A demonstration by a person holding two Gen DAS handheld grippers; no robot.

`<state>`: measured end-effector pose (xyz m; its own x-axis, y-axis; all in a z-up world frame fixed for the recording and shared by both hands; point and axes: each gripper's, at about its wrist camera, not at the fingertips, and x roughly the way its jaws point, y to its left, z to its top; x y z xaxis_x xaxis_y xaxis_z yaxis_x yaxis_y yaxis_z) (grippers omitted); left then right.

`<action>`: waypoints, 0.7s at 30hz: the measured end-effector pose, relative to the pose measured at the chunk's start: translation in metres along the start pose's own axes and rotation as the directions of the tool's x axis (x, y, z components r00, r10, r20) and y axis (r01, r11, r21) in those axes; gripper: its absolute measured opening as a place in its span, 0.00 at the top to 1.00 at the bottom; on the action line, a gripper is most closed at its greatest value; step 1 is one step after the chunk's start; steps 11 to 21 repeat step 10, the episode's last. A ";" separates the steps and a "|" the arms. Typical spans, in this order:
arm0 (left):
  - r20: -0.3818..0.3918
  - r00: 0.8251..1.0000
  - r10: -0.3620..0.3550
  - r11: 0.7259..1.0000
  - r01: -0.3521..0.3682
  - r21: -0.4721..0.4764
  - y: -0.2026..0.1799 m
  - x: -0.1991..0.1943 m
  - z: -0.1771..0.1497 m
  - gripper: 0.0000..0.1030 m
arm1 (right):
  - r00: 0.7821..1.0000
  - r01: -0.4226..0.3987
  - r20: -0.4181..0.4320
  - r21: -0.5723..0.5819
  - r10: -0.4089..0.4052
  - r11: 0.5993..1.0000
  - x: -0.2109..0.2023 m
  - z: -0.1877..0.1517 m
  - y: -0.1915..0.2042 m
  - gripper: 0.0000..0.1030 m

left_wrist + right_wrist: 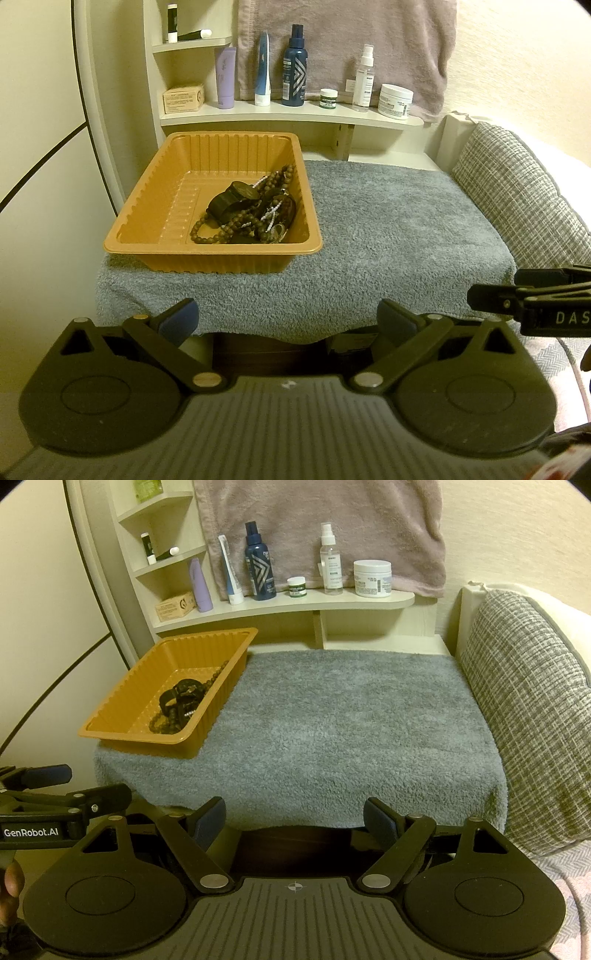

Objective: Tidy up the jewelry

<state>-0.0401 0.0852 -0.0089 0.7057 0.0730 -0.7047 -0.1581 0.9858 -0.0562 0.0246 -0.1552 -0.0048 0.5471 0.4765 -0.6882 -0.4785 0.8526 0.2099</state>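
An orange plastic tray sits on the left part of a grey towel. Heaped in the tray's right half lies jewelry: brown bead strands, a black watch or strap, a small white bead string. My left gripper is open at the towel's near edge, short of the tray, with nothing between its blue pads. My right gripper is open too, at the near edge of the towel, empty. Each gripper shows at the side of the other's view.
A curved shelf behind the towel carries bottles, tubes, jars and a small box. A mauve towel hangs on the wall above it. A grey woven cushion borders the right side.
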 end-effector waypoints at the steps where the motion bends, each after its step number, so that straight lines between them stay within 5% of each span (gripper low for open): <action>1: 0.000 1.000 -0.001 1.000 0.001 0.000 0.000 0.000 0.000 0.01 | 1.000 0.001 0.000 0.001 -0.001 1.000 0.000 0.000 0.000 0.21; 21: 0.005 1.000 0.000 1.000 0.000 -0.006 0.001 -0.001 -0.001 0.01 | 1.000 0.000 0.002 0.001 0.000 1.000 0.000 0.000 0.001 0.21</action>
